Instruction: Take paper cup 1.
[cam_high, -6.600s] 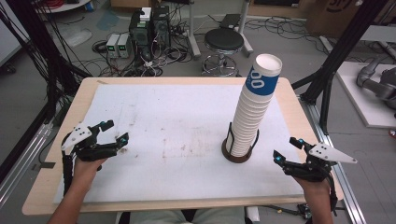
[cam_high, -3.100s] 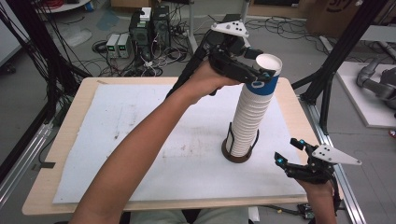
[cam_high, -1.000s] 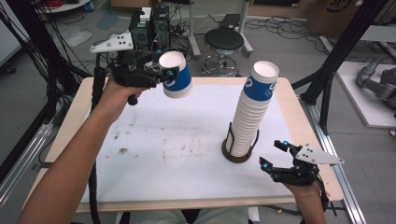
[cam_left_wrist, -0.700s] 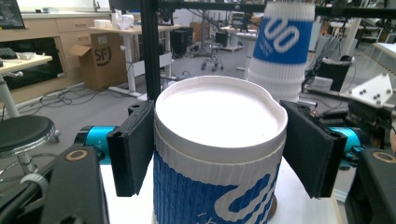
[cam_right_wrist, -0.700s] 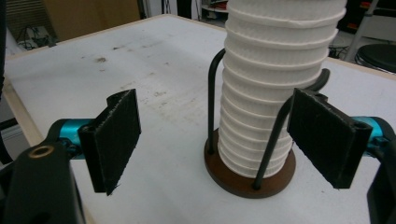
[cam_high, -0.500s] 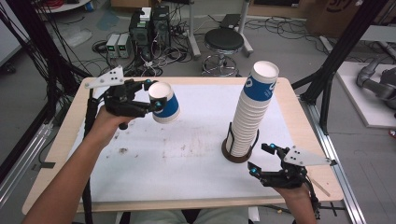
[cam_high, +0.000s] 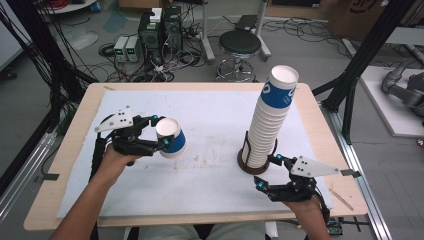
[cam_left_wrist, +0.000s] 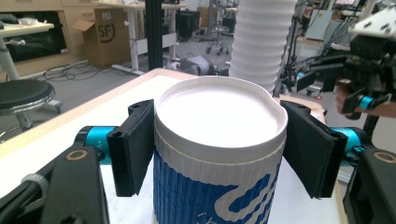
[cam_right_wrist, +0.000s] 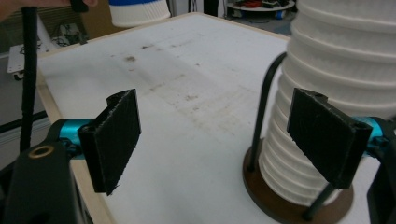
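Note:
A blue-and-white paper cup (cam_high: 172, 138) is clamped between the pads of my left gripper (cam_high: 161, 131), held mouth-up and slightly tilted over the left half of the white mat (cam_high: 210, 115). In the left gripper view the cup (cam_left_wrist: 219, 158) sits between both fingers (cam_left_wrist: 133, 147), and its rim is pinched slightly out of round. A tall stack of the same cups (cam_high: 270, 117) leans in a dark wire holder (cam_high: 246, 165) at the right. My right gripper (cam_high: 266, 172) stands open just in front of the holder's base. The stack (cam_right_wrist: 336, 70) is beside its right finger (cam_right_wrist: 327, 135), with nothing between the pads.
The mat covers a wooden table (cam_high: 75, 150) whose front edge is near both hands. A faint stain patch (cam_high: 200, 160) marks the mat's middle. A stool (cam_high: 240, 45), computer boxes and cables lie on the floor beyond the far edge.
My left gripper has brought the cup down and closer to the person, low over the mat. My right gripper has edged left toward the holder's base.

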